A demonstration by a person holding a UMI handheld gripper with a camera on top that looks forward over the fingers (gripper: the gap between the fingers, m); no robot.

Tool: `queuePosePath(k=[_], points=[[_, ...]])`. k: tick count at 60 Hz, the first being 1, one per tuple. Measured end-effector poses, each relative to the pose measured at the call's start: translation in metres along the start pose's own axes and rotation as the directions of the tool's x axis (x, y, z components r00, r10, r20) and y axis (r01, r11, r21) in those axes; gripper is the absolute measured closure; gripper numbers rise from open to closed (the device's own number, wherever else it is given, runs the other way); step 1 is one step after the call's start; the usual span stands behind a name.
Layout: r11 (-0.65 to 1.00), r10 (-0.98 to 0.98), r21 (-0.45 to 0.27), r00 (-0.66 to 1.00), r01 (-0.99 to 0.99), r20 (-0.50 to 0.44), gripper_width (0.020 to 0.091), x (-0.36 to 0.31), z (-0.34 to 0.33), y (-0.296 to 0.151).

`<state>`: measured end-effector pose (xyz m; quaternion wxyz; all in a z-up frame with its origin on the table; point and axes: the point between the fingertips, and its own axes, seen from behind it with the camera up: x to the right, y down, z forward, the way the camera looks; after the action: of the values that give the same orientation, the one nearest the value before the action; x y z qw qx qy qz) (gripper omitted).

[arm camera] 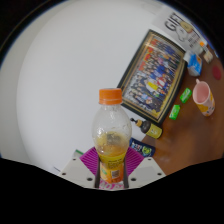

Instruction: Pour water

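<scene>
A white round table carries a colourful box and a pink cup.

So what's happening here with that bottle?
A person is working a hand-held gripper, and its camera looks out along the two fingers. A clear plastic bottle with an orange cap stands upright between them, holding some yellowish liquid in its lower part. Whether the pads actually press on it cannot be told. The bottle is over a white round table. Beyond it to the right lie a colourful box, a small pink cup and some small green pieces. No pouring is under way.
</scene>
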<state>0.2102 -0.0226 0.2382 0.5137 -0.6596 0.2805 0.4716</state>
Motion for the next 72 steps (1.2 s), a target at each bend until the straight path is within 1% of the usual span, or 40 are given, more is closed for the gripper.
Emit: queuePosePath(k=[5,10,16,22,27,33,41,45,50,55,59,62,66,69,72], points=[[0.981,0.195,0.010,0.981,-0.195,0.018,0.0786,0.027,0.013,-0.035],[0.927,0.374,0.019,0.927,-0.374,0.032,0.0786,0.059,0.023,-0.062],[0.803,0.593,0.033,0.802,-0.596,0.069,0.0786,0.093,0.031,-0.088],[0.657,0.745,0.044,0.657,-0.753,0.116,0.0785,0.126,0.038,-0.109],[0.554,0.822,0.049,0.555,-0.831,0.128,0.0785,0.155,0.042,-0.116],[0.491,0.862,0.035,0.492,-0.870,0.120,0.0786,0.172,0.044,-0.116],[0.536,0.842,0.013,0.536,-0.844,0.065,0.0787,0.176,0.043,-0.107],[0.605,0.796,0.001,0.605,-0.796,0.033,0.0786,0.172,0.043,-0.106],[0.754,0.656,-0.013,0.754,-0.657,-0.027,0.0784,0.164,0.037,-0.108],[0.904,0.423,-0.026,0.903,-0.426,-0.074,0.0786,0.158,0.028,-0.126],[0.981,0.189,-0.025,0.977,-0.193,-0.100,0.0783,0.152,0.020,-0.149],[0.999,0.014,-0.027,0.994,-0.017,-0.111,0.0784,0.147,0.012,-0.170],[0.978,-0.208,-0.013,0.970,0.208,-0.126,0.0785,0.145,-0.003,-0.204],[0.933,-0.357,-0.006,0.920,0.361,-0.160,0.0785,0.148,-0.014,-0.229],[0.867,-0.488,-0.012,0.845,0.498,-0.218,0.0784,0.154,-0.023,-0.252]])
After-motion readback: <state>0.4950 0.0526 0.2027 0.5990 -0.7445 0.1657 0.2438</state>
